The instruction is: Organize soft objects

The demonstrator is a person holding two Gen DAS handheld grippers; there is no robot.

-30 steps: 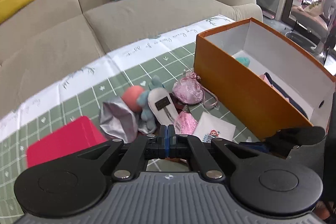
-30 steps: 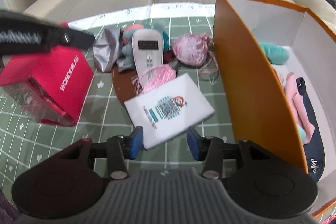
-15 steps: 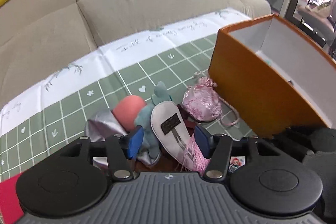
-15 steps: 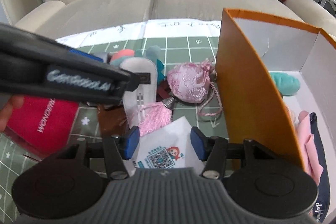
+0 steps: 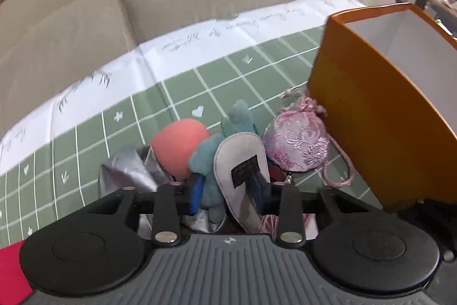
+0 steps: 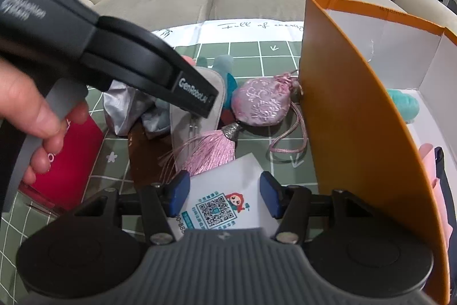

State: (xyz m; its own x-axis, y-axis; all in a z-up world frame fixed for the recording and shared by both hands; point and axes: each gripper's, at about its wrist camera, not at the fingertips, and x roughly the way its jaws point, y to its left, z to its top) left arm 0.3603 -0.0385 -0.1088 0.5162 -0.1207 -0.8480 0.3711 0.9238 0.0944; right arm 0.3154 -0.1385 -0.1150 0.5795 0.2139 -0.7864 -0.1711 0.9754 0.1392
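Note:
A pile of soft things lies on the green checked cloth (image 5: 177,93): a grey slipper (image 5: 240,159), a teal plush toy (image 5: 205,156), a salmon ball (image 5: 180,142), a silver pouch (image 5: 128,170) and a pink brocade pouch (image 5: 294,139) with a tassel (image 6: 208,150). My left gripper (image 5: 227,189) is down in the pile. Its jaws are closing, with the blue pads against the teal plush and the slipper. My right gripper (image 6: 224,197) stands open over a white QR card (image 6: 220,205), and its pads do not touch the card.
An open orange box (image 6: 357,119) stands right of the pile, holding a teal plush (image 6: 402,105) and pink and navy cloth. A red box (image 6: 74,150) sits at the left. A person's hand (image 6: 28,105) holds the left gripper. A beige sofa (image 5: 200,5) lies beyond.
The left gripper went from shut to wide, dropped onto the pile, and has narrowed around the teal plush and slipper. The right gripper edged forward over the card and opened slightly.

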